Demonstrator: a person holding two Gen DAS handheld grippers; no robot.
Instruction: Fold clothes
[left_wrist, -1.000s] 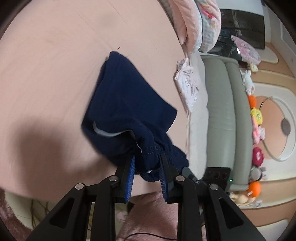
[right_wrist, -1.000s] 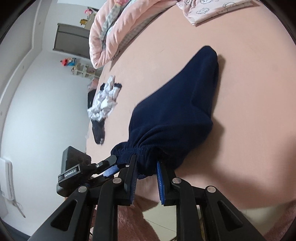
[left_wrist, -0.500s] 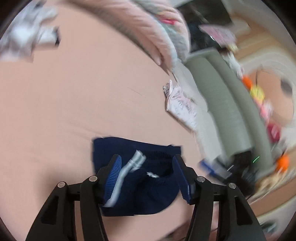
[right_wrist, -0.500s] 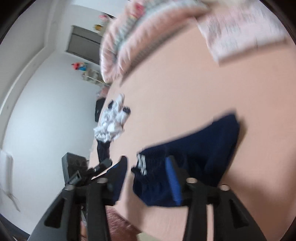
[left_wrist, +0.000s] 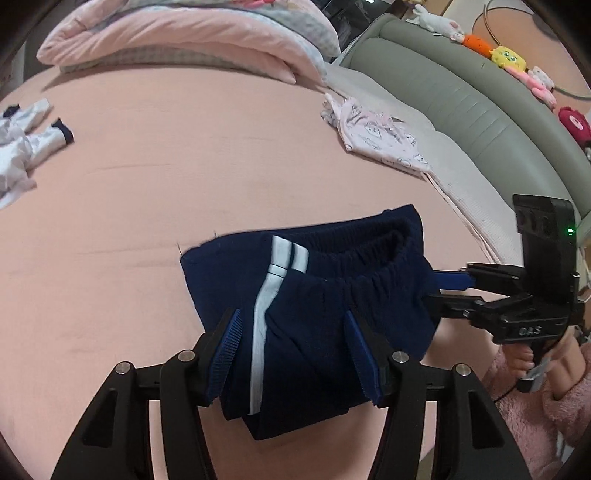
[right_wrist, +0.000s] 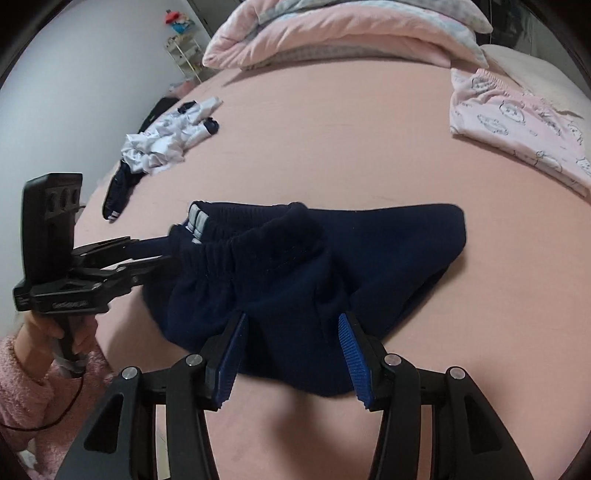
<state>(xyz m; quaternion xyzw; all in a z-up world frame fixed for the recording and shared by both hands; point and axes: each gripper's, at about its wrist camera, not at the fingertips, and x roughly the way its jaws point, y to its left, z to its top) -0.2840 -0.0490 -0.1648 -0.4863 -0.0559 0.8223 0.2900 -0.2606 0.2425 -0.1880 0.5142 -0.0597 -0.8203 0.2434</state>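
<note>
Pink bed (left_wrist: 147, 177); both grippers closing over navy shorts (left_wrist: 314, 295); stripe clearest left view.

Navy shorts (right_wrist: 295, 266) lie on the pink bed (right_wrist: 332, 147). The right gripper (right_wrist: 291, 350) straddles their near edge, jaws closing, pads clear. The left gripper (right_wrist: 159, 254) reaches their waistband.

The dark navy fabric shorts (left_wrist: 314, 302), earlier pinched and lifted by both hand-held grippers, now lie released on the pink bed (left_wrist: 147, 184).

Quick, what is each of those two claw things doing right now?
Left gripper: closing over the navy shorts, pads not yet pressing.
Right gripper: closing too, shorts between its jaws, not gripped.
</note>
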